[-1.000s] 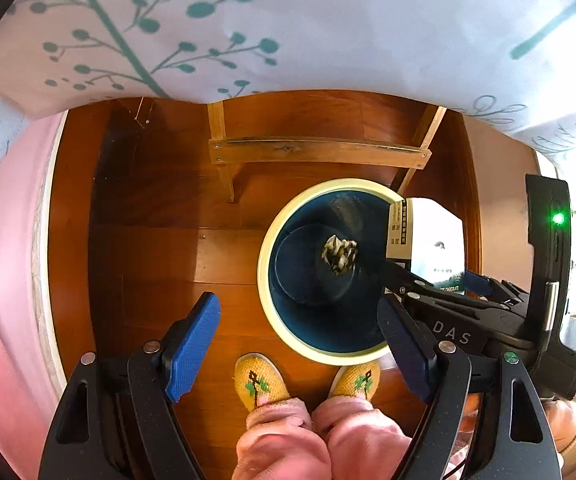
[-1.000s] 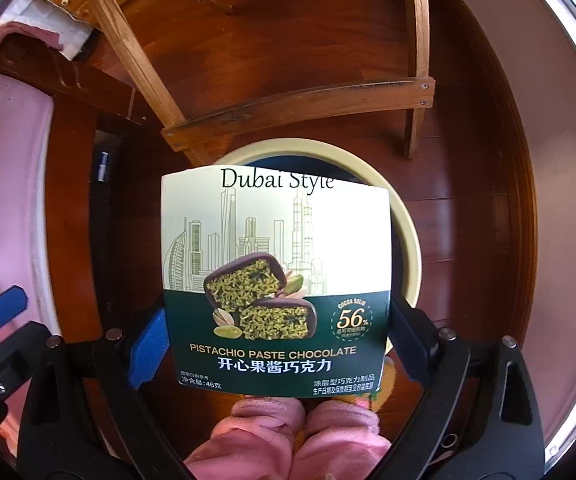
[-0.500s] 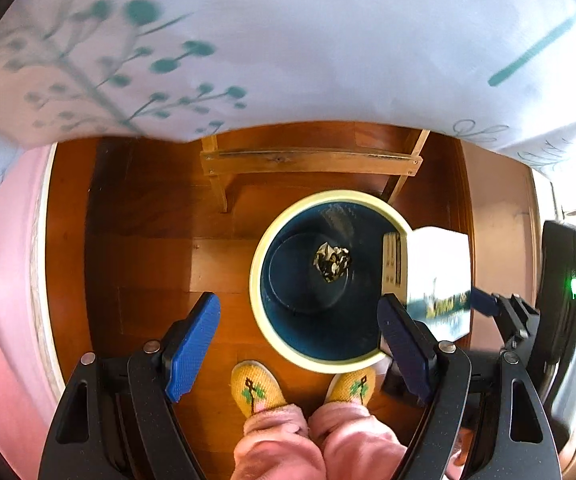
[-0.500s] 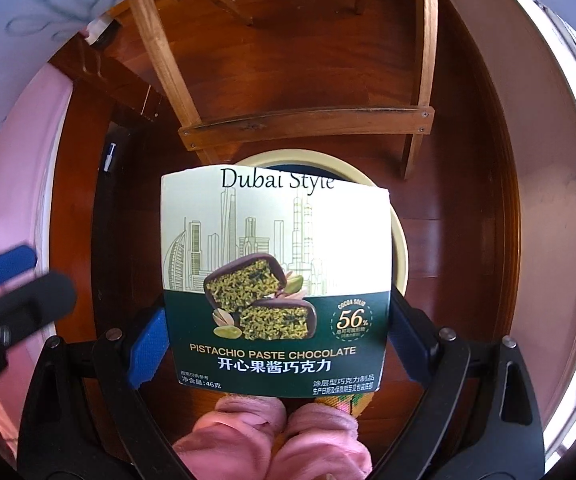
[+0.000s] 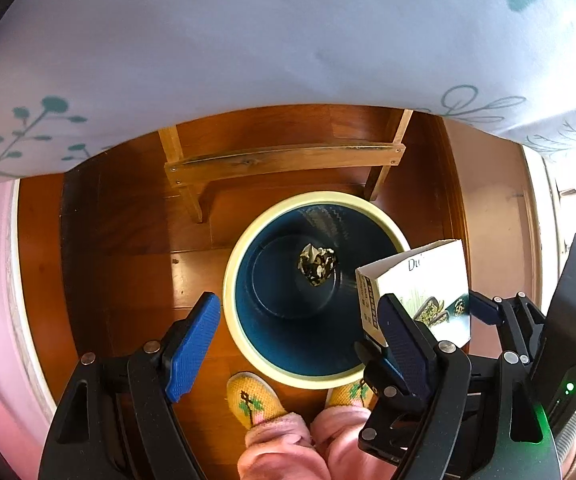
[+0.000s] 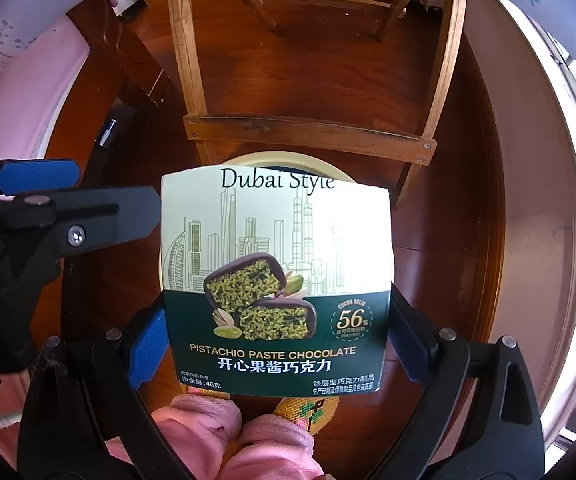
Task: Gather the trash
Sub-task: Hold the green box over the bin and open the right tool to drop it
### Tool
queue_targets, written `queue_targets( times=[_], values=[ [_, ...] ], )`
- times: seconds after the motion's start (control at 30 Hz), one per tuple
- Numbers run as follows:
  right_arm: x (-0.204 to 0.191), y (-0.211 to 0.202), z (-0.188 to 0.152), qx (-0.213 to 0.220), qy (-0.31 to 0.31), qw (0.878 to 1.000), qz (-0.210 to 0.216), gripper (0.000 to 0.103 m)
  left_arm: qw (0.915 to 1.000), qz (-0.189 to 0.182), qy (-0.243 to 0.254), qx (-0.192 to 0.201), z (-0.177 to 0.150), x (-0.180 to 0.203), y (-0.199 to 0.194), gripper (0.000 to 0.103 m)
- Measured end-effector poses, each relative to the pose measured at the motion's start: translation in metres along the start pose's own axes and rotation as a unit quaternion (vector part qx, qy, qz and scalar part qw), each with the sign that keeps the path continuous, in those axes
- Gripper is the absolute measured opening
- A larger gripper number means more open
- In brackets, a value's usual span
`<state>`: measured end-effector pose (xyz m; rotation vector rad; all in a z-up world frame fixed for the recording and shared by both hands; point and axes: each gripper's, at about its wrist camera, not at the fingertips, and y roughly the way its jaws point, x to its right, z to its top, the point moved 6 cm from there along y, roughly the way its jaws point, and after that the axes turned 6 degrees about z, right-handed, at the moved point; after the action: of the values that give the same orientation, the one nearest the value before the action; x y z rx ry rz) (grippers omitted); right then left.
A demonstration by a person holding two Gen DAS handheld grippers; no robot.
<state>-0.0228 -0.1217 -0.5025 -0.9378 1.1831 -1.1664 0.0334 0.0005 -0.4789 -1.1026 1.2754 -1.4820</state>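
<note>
Wooden flooring lies under our bin [image 5: 235, 264]; our right gripper [image 6: 276, 344] clamps the chocolate box [image 6: 276, 280] above it for dropping, left gripper [image 5: 300, 344] apart, empty.

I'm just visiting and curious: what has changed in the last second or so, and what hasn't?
The right gripper, carrying the chocolate box, rolled, so the box's printed front now shows in the left view, at the bin's right rim. The left gripper drifted; the tablecloth fills more of its view. Unchanged: box clamped, left gripper open and empty, crumpled wrapper in the bin.
</note>
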Motion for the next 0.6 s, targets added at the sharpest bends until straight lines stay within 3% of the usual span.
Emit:
queue_targets(
  times=[0.6],
  values=[
    [0.002, -0.012, 0.005, 0.023, 0.014, 0.999, 0.037, 0.093, 0.9996, 0.020, 0.012, -0.013, -0.008, 0.007, 0.022, 0.082]
  ],
)
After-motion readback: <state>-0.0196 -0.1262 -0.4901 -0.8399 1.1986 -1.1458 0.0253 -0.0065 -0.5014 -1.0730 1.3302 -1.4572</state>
